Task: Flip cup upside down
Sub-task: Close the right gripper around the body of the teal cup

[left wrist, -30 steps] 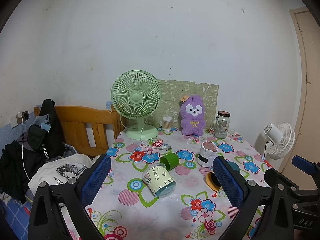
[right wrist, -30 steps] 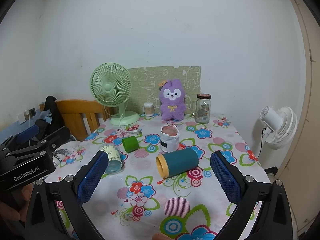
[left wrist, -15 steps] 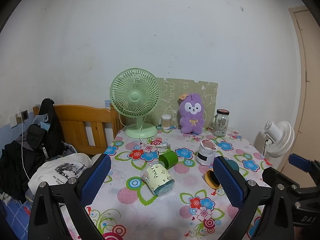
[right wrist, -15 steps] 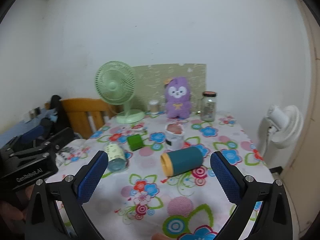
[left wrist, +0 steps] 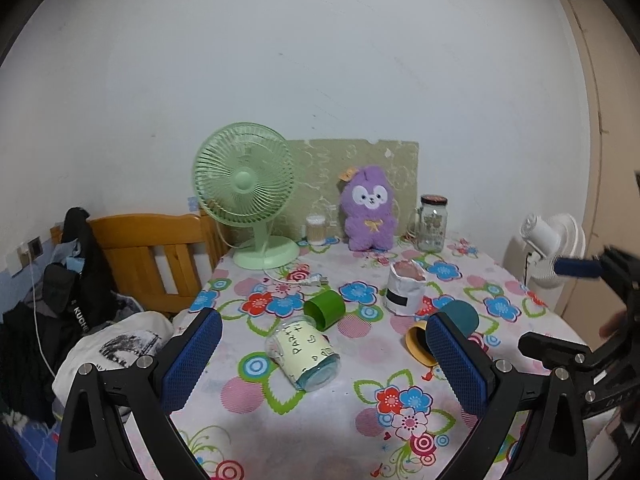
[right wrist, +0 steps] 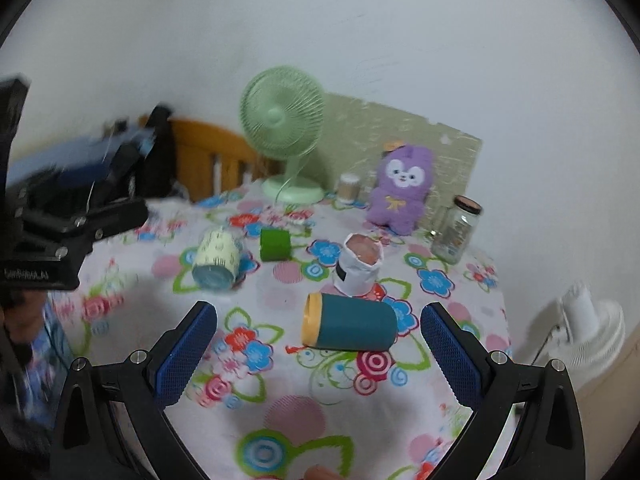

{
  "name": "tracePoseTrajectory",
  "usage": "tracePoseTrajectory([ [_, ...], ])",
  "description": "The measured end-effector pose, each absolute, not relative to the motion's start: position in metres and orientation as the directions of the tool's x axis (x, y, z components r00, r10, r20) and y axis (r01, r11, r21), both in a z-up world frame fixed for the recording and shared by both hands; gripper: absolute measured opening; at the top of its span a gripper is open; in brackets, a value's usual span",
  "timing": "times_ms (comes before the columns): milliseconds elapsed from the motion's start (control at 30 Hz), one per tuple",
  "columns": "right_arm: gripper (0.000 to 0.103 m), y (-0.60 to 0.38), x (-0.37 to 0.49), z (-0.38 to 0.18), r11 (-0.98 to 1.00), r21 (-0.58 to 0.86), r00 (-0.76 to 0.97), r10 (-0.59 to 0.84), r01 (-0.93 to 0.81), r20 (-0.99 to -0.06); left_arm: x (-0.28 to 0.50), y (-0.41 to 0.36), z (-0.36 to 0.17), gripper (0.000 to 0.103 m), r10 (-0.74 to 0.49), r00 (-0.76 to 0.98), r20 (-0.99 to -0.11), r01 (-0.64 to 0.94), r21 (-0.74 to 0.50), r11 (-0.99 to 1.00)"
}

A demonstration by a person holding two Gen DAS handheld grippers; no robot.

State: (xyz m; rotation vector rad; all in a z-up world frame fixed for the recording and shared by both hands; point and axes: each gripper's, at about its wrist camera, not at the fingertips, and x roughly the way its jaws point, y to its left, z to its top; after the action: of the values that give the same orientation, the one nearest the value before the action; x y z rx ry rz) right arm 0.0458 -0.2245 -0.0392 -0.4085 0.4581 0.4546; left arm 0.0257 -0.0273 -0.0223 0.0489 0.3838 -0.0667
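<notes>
Matt teal cup (right wrist: 352, 327), glossy tablecloth (right wrist: 280, 412)

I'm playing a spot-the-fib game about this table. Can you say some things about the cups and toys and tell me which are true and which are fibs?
1. The teal cup lies on its side. True.
2. The right gripper is squeezing the teal cup. False: it is open and apart from it.
3. The purple plush sits by the wall. True.
4. The green fan has tipped over. False: it stands upright.
5. The left gripper is open. True.
</notes>
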Motion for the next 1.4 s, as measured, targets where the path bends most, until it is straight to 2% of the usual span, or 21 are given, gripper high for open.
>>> tracePoseTrajectory([
  [100,0.103,-0.222,0.065,-0.042,0.766,-0.341,0.777,0.310,-0.546,-0.547,0.040,-0.030,-0.025,0.103,-0.082,0.908,-0.411,0.106,0.036,0.994],
  [300,0.103,-0.222,0.109,-0.046,0.647,-0.348,0.672,0.355,-0.679,-0.650,0.064,-0.044,-0.030,0.103,-0.106,0.883,-0.458,0.160,0.079,0.984],
  [467,0.103,-0.218,0.138,-0.060,0.435,-0.320,0.490,0.369,-0.842,-0.789,0.098,-0.064,-0.039,0.103,-0.178,0.800,-0.573,0.292,0.113,0.950],
  [600,0.103,-0.218,0.160,-0.073,0.344,-0.300,0.412,0.321,-0.890,-0.853,0.117,-0.080,-0.047,0.103,-0.194,0.749,-0.633,0.378,0.168,0.911],
  [900,0.103,-0.218,0.206,-0.107,0.166,-0.234,0.268,0.222,-0.958,-0.938,0.157,-0.116,-0.067,0.103,-0.200,0.619,-0.759,0.553,0.241,0.797],
  [1033,0.102,-0.218,0.224,-0.123,0.095,-0.258,0.273,0.193,-0.961,-0.943,0.174,-0.126,-0.075,0.103,-0.197,0.562,-0.803,0.607,0.239,0.758],
  [1200,0.096,-0.215,0.248,-0.131,0.077,-0.169,0.183,0.227,-0.983,-0.957,0.189,-0.124,-0.085,0.103,-0.169,0.547,-0.820,0.595,0.239,0.767],
  [1333,0.095,-0.212,0.244,-0.147,0.011,-0.138,0.138,0.166,-0.990,-0.976,0.193,-0.120,-0.092,0.103,-0.142,0.546,-0.826,0.584,0.253,0.772],
  [1400,0.083,-0.210,0.243,-0.153,-0.006,-0.119,0.117,0.147,-0.993,-0.982,0.193,-0.120,-0.092,0.103,-0.142,0.547,-0.825,0.581,0.252,0.774],
])
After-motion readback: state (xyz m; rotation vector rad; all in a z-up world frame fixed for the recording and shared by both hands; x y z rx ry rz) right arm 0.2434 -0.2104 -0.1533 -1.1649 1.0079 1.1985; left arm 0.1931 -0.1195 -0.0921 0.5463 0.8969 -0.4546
